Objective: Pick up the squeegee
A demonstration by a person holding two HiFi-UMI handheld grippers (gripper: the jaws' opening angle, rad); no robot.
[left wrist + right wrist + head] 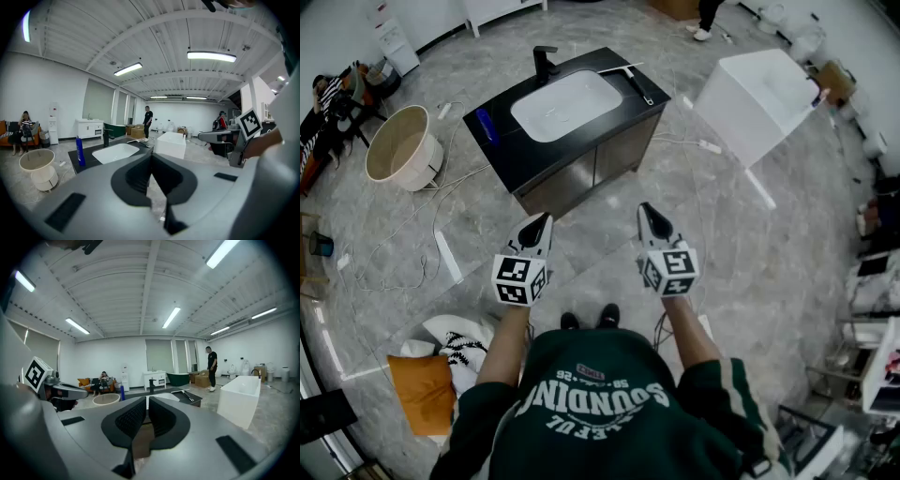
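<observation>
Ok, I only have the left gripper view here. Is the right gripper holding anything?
Observer: No. The right gripper view shows the right gripper with its fingers shut and nothing between them.
Operator: I can barely make out the squeegee. How does it lie?
Observer: The head view shows it from above. The squeegee lies flat at the back right corner of the counter, right of the faucet.
Operator: Anything on the floor behind the person?
Observer: Yes, an orange cushion lies there, off to the person's left.
</observation>
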